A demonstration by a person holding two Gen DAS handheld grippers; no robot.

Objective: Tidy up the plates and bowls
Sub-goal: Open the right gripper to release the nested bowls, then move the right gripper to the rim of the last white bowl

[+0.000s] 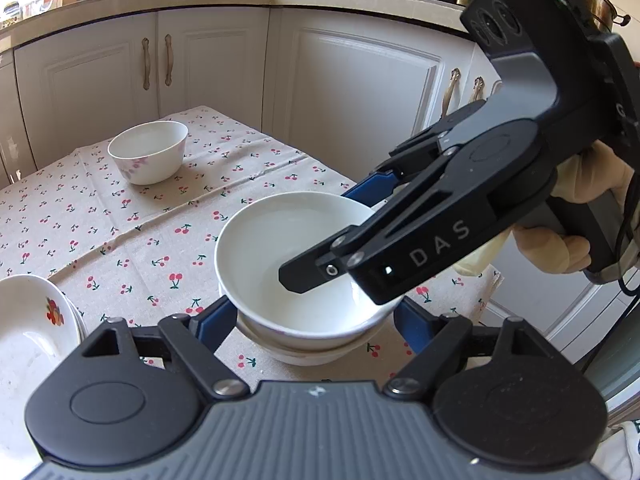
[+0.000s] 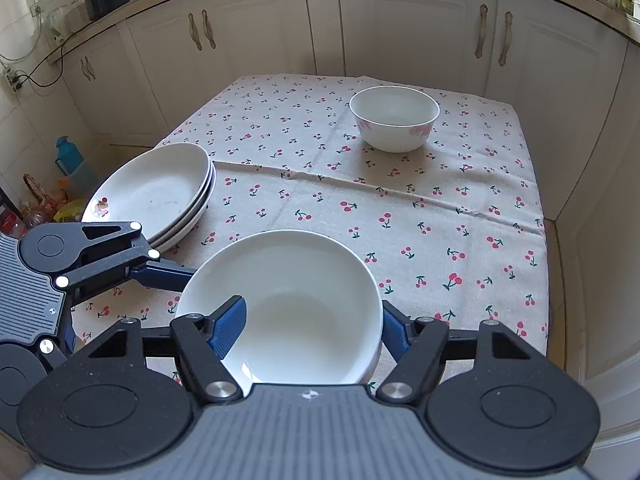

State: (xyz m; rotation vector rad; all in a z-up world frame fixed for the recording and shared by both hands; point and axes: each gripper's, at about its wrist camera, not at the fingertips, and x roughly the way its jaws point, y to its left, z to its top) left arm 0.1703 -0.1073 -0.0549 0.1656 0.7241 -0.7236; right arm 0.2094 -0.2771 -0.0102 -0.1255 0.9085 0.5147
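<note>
Bowls sit nested at lower centre: right gripper (image 2: 312,320), spread, has 1 finger inside the top bowl (image 2: 288,304) to seat it; left gripper (image 1: 316,316), unclenched, flanks the lower bowl (image 1: 308,354). Plate stack (image 2: 160,192) waits mid-left; a floral bowl (image 2: 394,118) stands apart, upper right.

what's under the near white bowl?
The near white bowl sits nested in a second bowl; only that one's rim and upper wall show. Its base and the cherry tablecloth beneath are covered. The right tool has one finger inside the top bowl.
</note>
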